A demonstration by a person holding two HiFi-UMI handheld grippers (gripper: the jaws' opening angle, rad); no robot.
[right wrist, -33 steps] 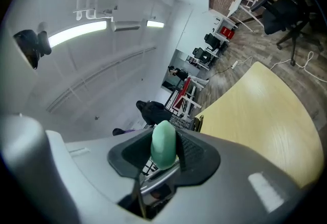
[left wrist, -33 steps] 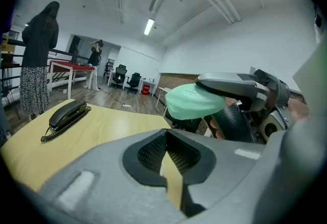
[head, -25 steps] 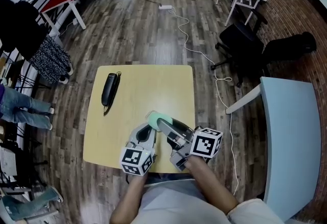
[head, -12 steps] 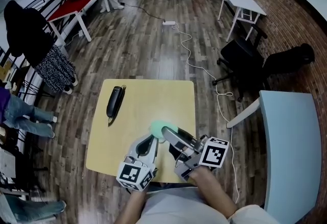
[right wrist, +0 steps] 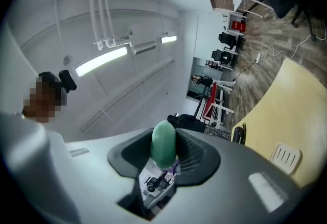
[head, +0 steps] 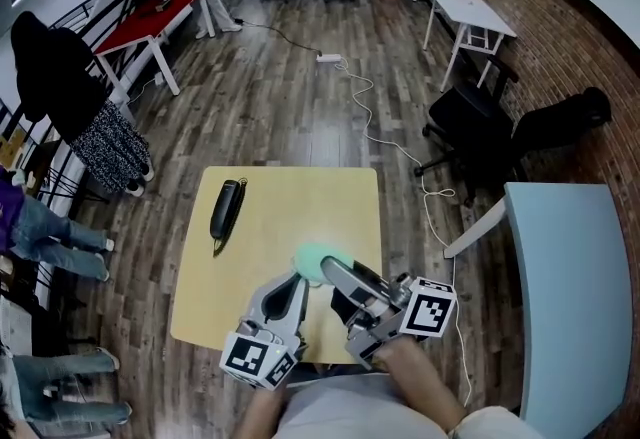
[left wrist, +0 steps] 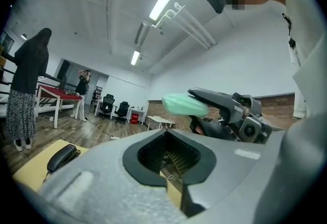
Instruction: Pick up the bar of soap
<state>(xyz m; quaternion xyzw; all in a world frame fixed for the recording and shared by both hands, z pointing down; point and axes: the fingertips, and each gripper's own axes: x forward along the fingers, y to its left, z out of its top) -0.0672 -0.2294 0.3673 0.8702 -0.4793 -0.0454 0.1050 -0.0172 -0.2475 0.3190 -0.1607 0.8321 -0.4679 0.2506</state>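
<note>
The right gripper (head: 328, 270) was found pinching the bar of soap (head: 317, 260) between its two pads; in the right gripper view the pale green soap (right wrist: 163, 144) stood on edge in the gripper (right wrist: 163, 155), narrow face toward the camera, flat faces against the jaws. The soap's long axis ran along the jaws; its free end stuck out past the tips, pointing forward and away from the person. In the left gripper view the soap (left wrist: 184, 104) lay nearly level, rounded end leading, with only its rear part inside the right gripper (left wrist: 225, 112); it was seen against the far wall, lifted clear of the table (left wrist: 36, 172).

The left gripper (head: 288, 289) was empty; its jaws stood slightly apart, and a strip of table showed through the narrow gap in the left gripper view (left wrist: 169, 152). The soap sat ahead of this gripper, up and to its right; the two grippers were side by side, near one another but apart.

On the table (head: 290, 197), a black handset (head: 226, 210) lay well ahead of the left gripper and to its left, its long axis pointing away from the person; it also showed at the right gripper's right (right wrist: 240, 133) and at the left gripper's lower left (left wrist: 62, 156).
</note>
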